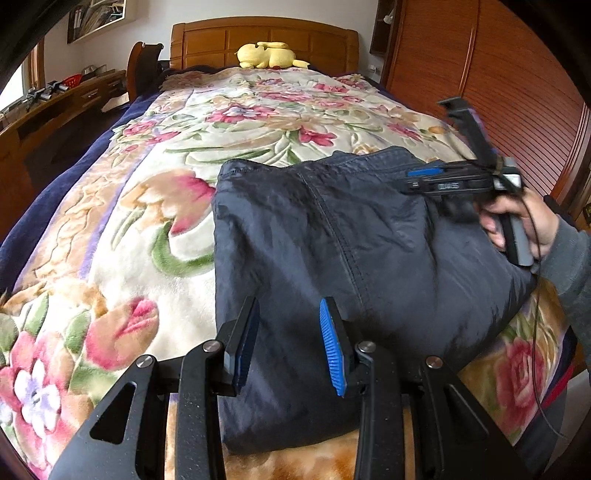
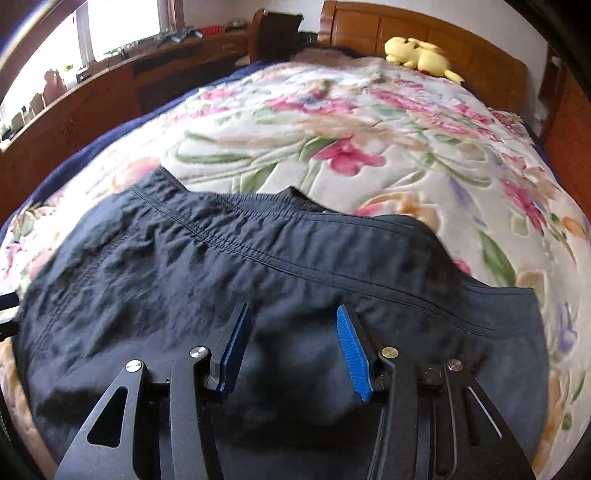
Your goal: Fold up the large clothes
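Observation:
A dark navy garment [image 1: 332,251] lies folded in a thick bundle on the flowered blanket [image 1: 184,147] at the near end of the bed. My left gripper [image 1: 290,314] is open, its blue pads apart just above the bundle's near left part, holding nothing. My right gripper [image 2: 293,317] is open and empty above the garment [image 2: 221,266], near its seam and elastic edge. In the left wrist view the right gripper [image 1: 424,177] shows side-on over the bundle's far right part, held by a hand [image 1: 517,218].
A yellow plush toy [image 1: 269,55] lies at the wooden headboard [image 1: 258,37]. A wooden wardrobe [image 1: 480,74] runs along the right of the bed. A long wooden desk [image 2: 92,96] with small items and a chair [image 2: 273,29] stand to the left under a window.

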Tool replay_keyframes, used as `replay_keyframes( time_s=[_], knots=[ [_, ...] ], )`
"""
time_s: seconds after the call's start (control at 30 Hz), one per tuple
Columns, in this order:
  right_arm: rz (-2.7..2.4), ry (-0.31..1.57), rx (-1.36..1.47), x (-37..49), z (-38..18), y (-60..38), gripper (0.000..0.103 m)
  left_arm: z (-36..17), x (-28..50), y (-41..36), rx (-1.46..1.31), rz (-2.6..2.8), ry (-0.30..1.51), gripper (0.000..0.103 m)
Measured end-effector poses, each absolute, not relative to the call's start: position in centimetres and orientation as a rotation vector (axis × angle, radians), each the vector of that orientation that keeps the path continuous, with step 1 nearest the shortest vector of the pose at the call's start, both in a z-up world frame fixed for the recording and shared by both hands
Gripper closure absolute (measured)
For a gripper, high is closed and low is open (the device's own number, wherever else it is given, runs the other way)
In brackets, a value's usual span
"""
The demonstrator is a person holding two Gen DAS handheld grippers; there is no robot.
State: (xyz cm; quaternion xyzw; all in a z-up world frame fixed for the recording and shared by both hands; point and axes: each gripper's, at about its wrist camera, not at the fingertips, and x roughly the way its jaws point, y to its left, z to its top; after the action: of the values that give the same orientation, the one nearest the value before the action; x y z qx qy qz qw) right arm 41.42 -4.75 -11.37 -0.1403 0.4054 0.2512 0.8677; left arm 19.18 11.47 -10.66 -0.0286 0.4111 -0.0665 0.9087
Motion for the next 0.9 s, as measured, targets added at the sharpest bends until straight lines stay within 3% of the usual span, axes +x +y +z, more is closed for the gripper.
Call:
replay_keyframes(
  time_s=[0.4, 0.9],
  knots=[
    [0.482, 0.883, -0.301, 46.2, -12.6, -1.8, 0.053, -10.4, 19.2, 10.3, -0.013, -0.165, 0.851, 0.068],
    [0.492, 0.810, -0.251, 31.4, -9.7, -14.8, 0.053, -9.7, 17.9, 4.8, 0.013, -0.230, 0.803, 0.068]
  ],
)
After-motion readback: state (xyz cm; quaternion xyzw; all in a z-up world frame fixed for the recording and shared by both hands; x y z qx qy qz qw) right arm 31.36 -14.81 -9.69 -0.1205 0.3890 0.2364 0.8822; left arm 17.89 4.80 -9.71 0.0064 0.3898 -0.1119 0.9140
